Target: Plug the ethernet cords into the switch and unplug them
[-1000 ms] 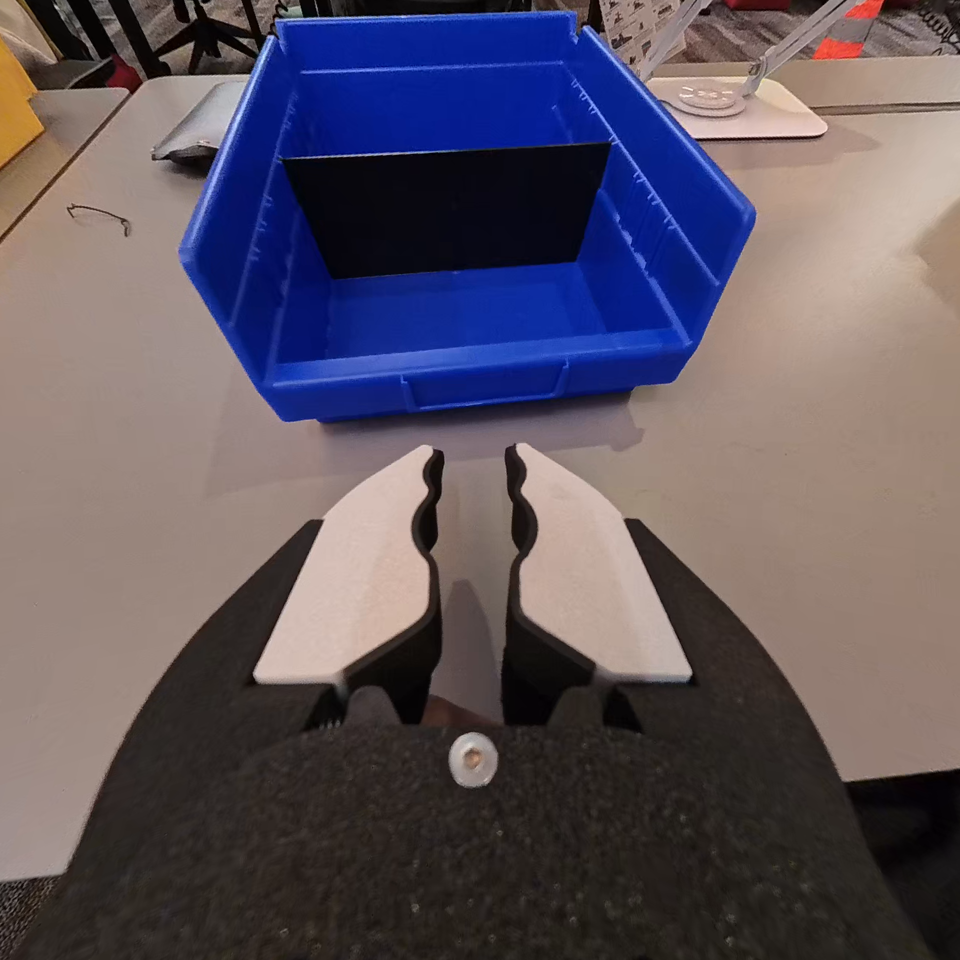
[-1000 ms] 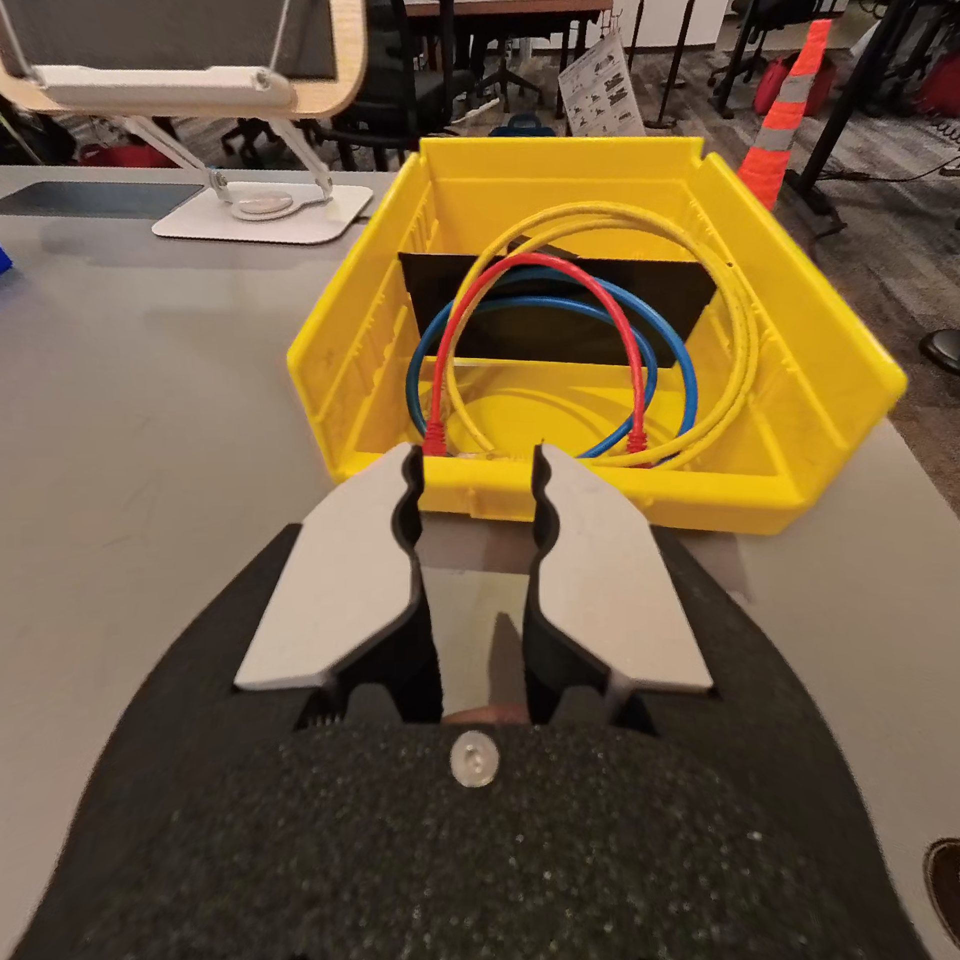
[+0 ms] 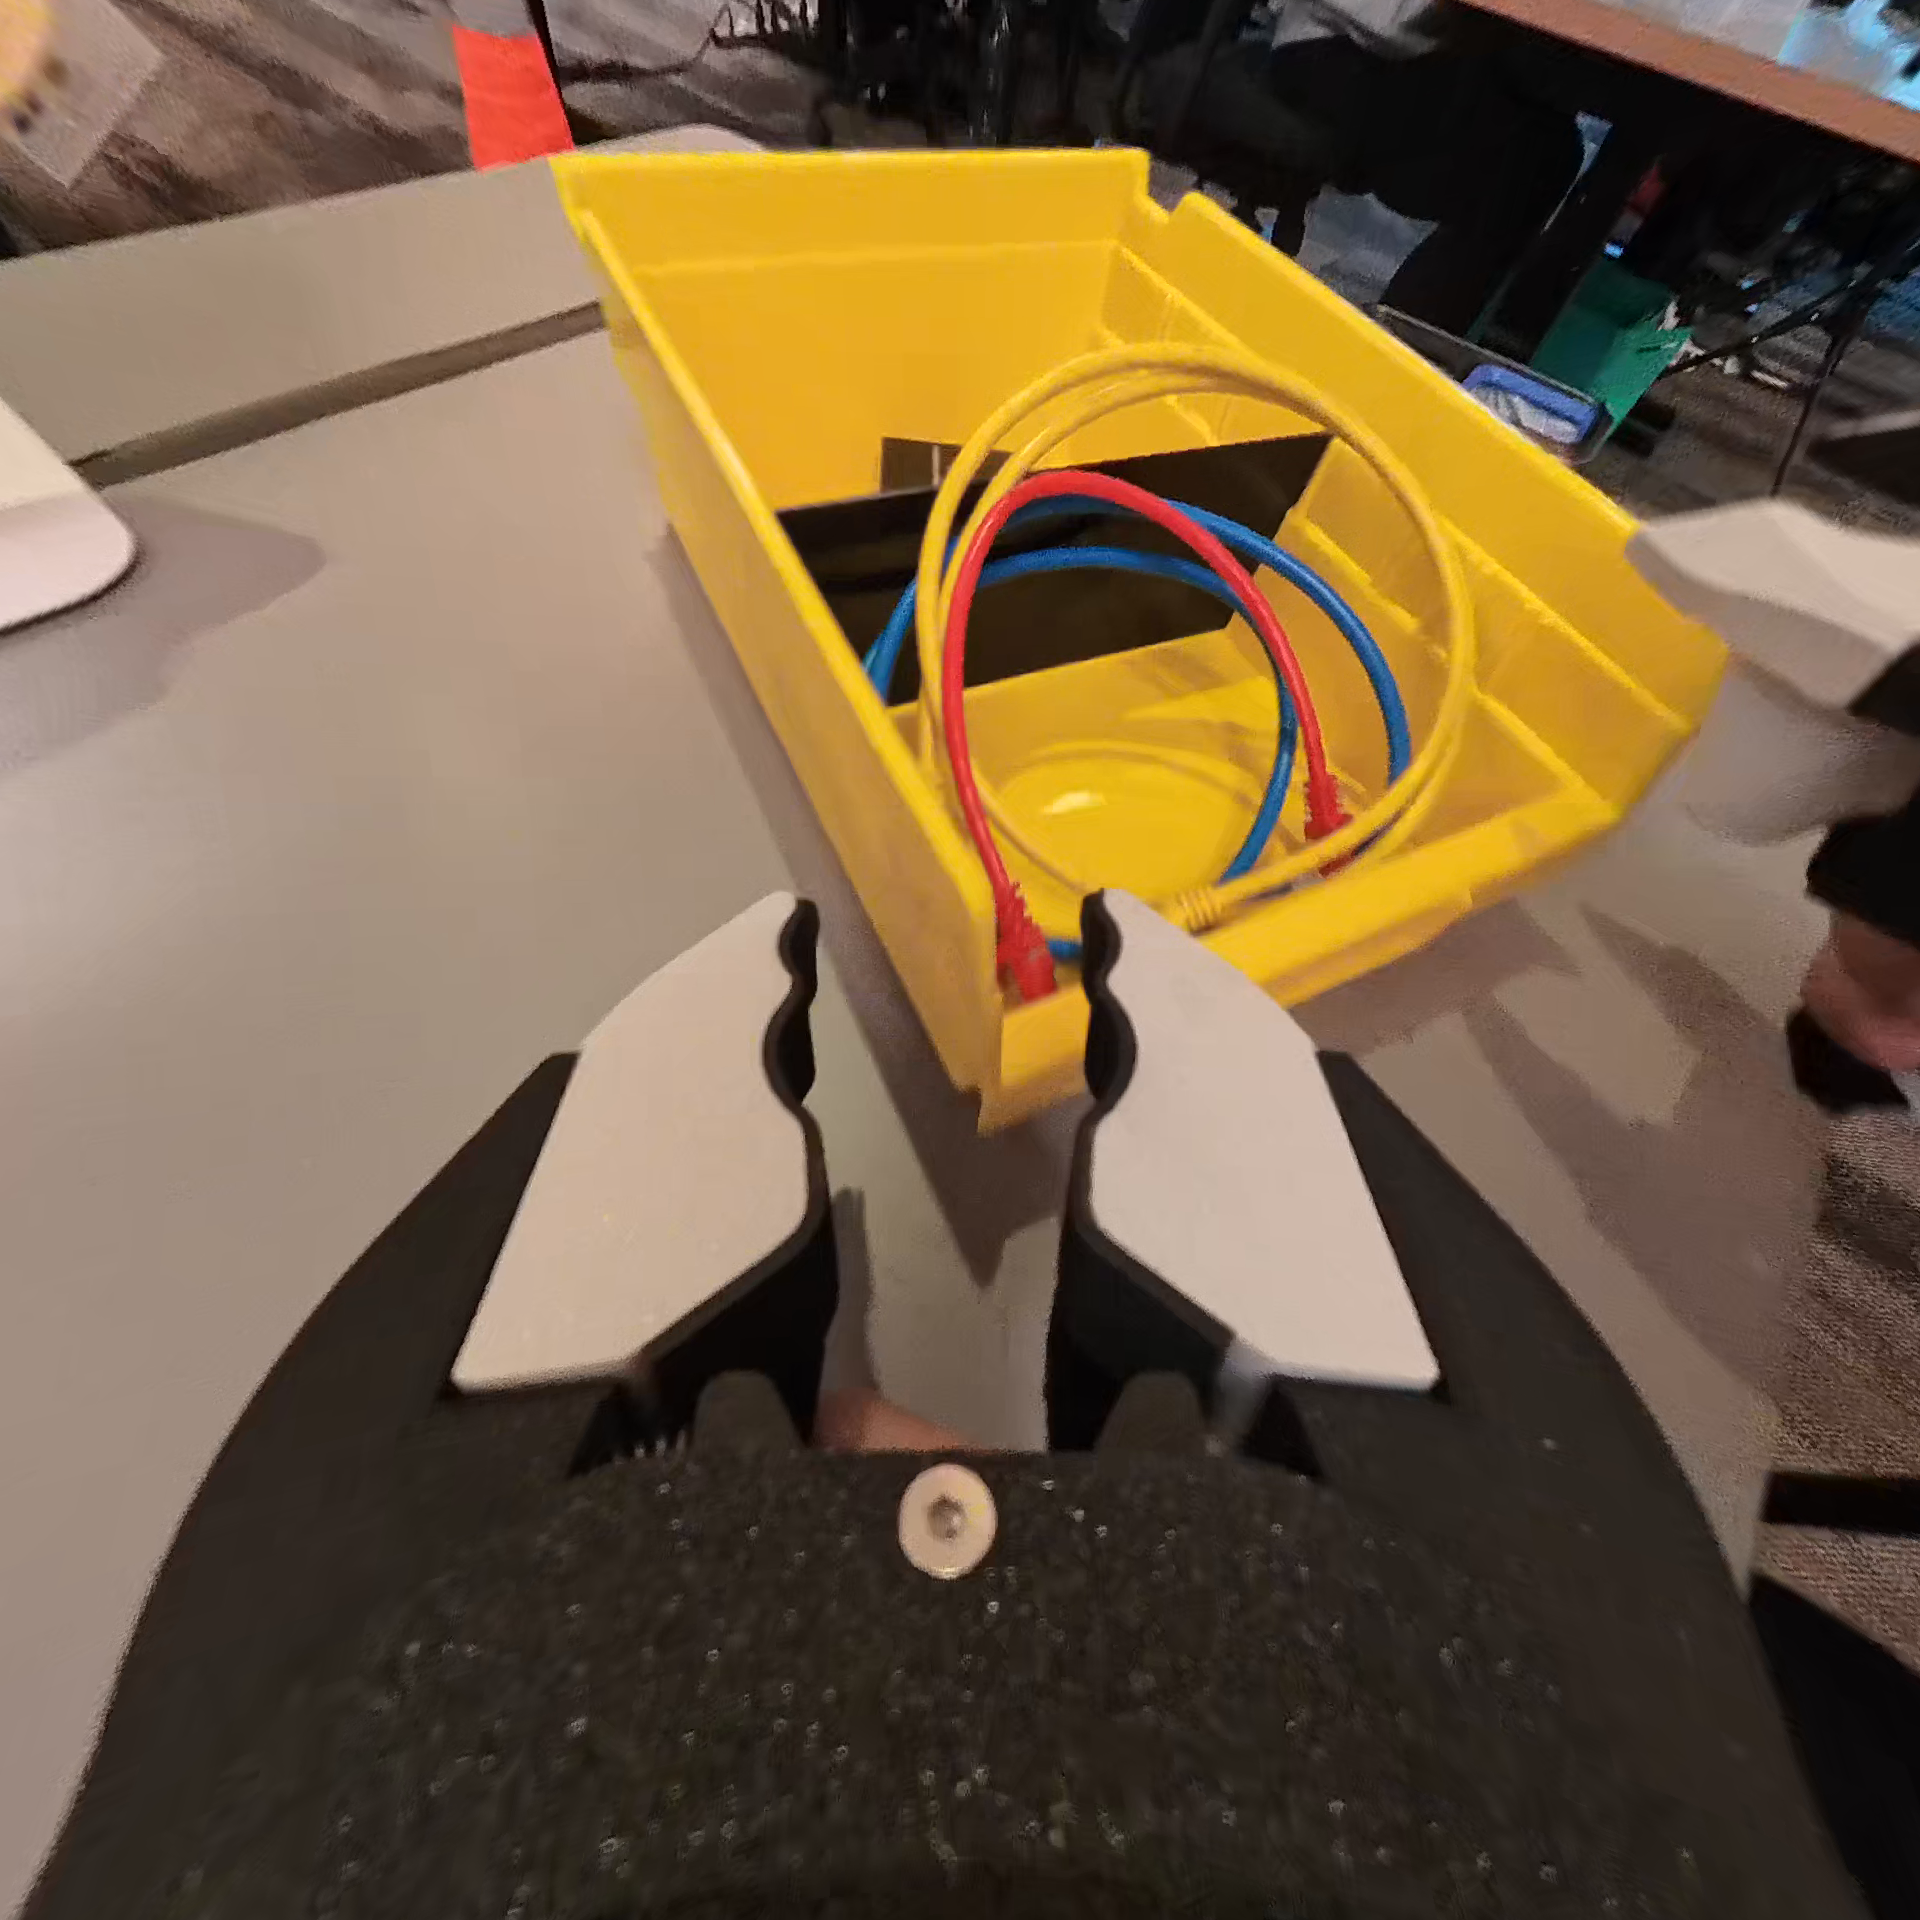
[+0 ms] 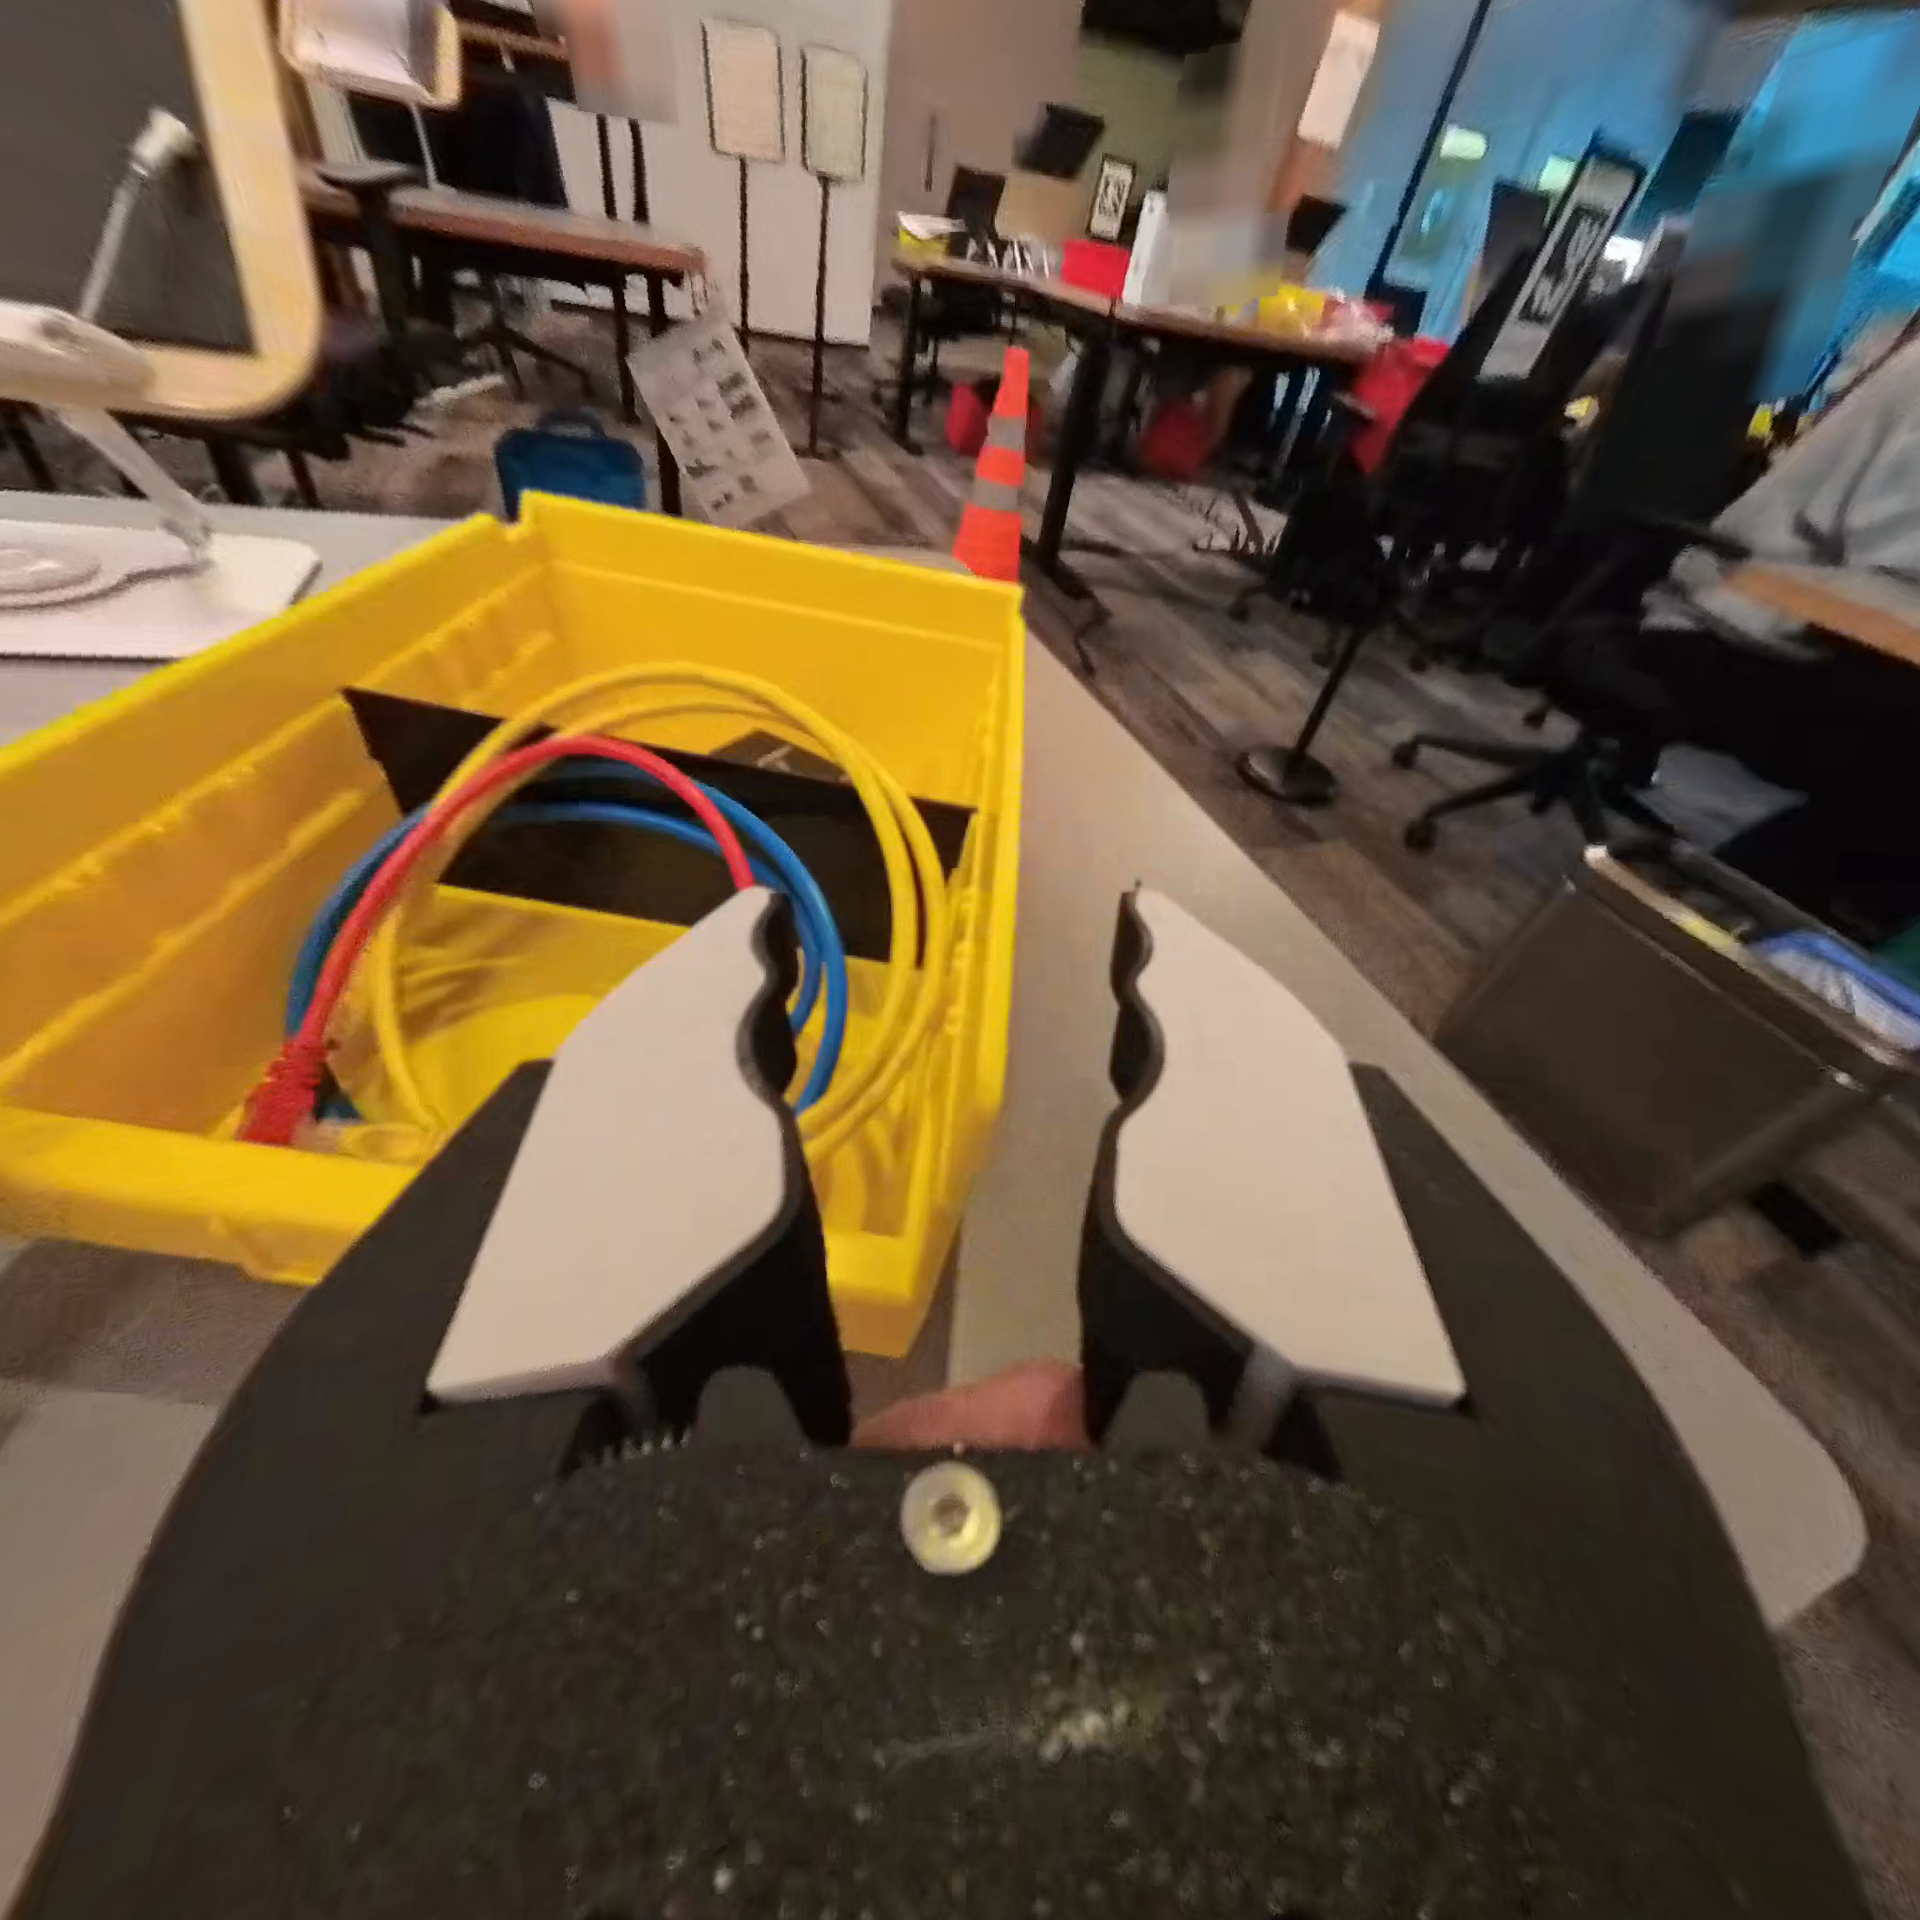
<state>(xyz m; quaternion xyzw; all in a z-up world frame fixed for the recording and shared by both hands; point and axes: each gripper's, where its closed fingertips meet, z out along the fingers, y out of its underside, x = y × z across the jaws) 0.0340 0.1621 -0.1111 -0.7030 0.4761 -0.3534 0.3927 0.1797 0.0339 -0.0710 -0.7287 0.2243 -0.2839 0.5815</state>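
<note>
A yellow bin (image 3: 831, 177) on the grey table holds three coiled ethernet cords: red (image 3: 1070, 485), blue (image 3: 1091, 558) and yellow (image 3: 1174, 361). They lean on a black divider (image 3: 1101, 623). A dark box-like thing (image 3: 925, 462) shows behind the divider, mostly hidden. My left gripper (image 3: 945, 920) is open and empty, above the table at the bin's near left corner, close to a red plug (image 3: 1023, 945). My right gripper (image 4: 951, 909) is open and empty, over the right side of the bin (image 4: 779, 540). The red (image 4: 623, 743), blue (image 4: 831, 987) and yellow (image 4: 727, 675) cords lie to its left. It also shows in the left wrist view (image 3: 1766, 613).
A white monitor stand base (image 4: 156, 582) sits on the table left of the bin. The table's right edge (image 4: 1299, 935) runs just beside the bin. An orange cone (image 4: 997, 488), chairs and desks stand on the floor beyond. A hand (image 3: 1860, 997) shows at right.
My left gripper has swung away from the blue bin to the yellow bin and opened wider. My right gripper has risen, shifted right of the bin's middle and opened wider.
</note>
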